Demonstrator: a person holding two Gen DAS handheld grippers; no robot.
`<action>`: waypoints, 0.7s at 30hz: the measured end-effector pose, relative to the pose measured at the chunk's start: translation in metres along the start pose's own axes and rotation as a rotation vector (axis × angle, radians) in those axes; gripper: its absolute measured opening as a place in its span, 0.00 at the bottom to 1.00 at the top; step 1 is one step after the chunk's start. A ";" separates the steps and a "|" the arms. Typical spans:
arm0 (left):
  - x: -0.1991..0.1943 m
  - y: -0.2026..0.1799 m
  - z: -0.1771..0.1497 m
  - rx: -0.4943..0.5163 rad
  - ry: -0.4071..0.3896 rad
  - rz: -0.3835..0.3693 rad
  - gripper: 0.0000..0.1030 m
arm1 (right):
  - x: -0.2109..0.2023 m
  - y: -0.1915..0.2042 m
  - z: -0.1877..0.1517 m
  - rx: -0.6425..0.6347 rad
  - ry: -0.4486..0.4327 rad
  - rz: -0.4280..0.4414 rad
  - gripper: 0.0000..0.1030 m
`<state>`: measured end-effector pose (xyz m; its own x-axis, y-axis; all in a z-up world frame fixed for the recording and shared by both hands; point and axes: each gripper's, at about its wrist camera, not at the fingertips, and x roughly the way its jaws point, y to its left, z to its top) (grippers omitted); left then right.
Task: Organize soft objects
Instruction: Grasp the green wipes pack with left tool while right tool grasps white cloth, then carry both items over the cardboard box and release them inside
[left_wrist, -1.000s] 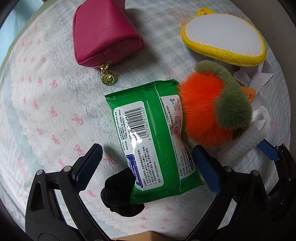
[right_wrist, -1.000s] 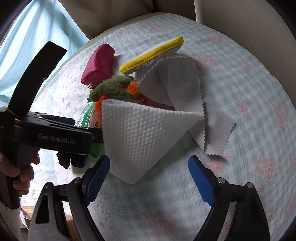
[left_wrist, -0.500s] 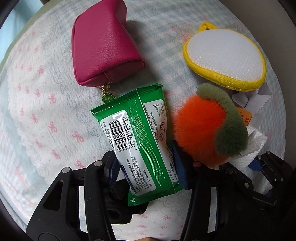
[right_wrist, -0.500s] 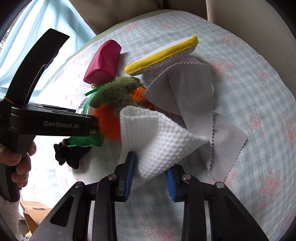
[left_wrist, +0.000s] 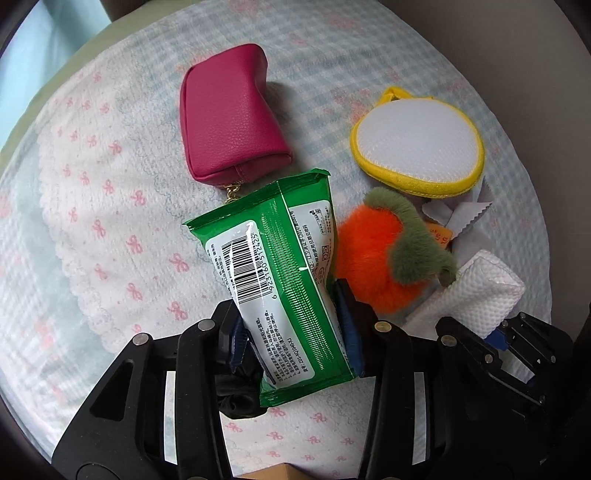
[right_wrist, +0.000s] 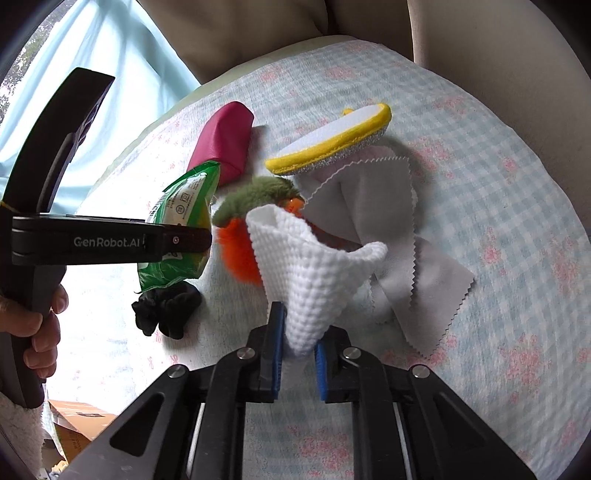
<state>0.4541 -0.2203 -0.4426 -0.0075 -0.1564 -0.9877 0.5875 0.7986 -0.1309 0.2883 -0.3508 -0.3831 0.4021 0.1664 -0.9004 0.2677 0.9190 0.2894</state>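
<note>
**Two grippers, each clamped on one soft item**

Left wrist view: the left gripper (left_wrist: 291, 325) is clenched on one green wipes packet (left_wrist: 280, 280), lifted and tilted above one black scrunchie (left_wrist: 236, 398). On the patterned cloth (left_wrist: 92, 206) lie one magenta pouch (left_wrist: 229, 114), one yellow-rimmed pad (left_wrist: 417, 144) and one orange plush ball (left_wrist: 373, 254) with a green top, just beside the packet. One white waffle cloth (left_wrist: 476, 295) shows at lower right.

Right wrist view: the right gripper (right_wrist: 298, 358) grasps the white waffle cloth (right_wrist: 314, 269) by its lower corner, holding it raised. One grey zigzag-edged cloth (right_wrist: 391, 229) lies behind it, partly under the yellow-rimmed pad (right_wrist: 332, 144). The plush ball (right_wrist: 240, 240), pouch (right_wrist: 221, 144), scrunchie (right_wrist: 166, 310) and packet (right_wrist: 181, 206), held in the left gripper (right_wrist: 184, 240), appear at left.
</note>
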 end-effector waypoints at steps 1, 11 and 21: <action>-0.010 -0.008 -0.007 -0.002 -0.011 -0.001 0.38 | -0.005 0.000 0.000 0.001 -0.006 0.000 0.13; -0.094 -0.020 -0.042 -0.038 -0.138 -0.001 0.38 | -0.070 0.018 0.005 -0.018 -0.083 0.006 0.11; -0.216 -0.037 -0.130 -0.139 -0.295 0.019 0.38 | -0.188 0.066 -0.006 -0.157 -0.152 0.029 0.10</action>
<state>0.3283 -0.1406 -0.2360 0.2495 -0.2859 -0.9252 0.4692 0.8715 -0.1427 0.2249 -0.3191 -0.1962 0.5384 0.1482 -0.8296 0.1198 0.9610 0.2494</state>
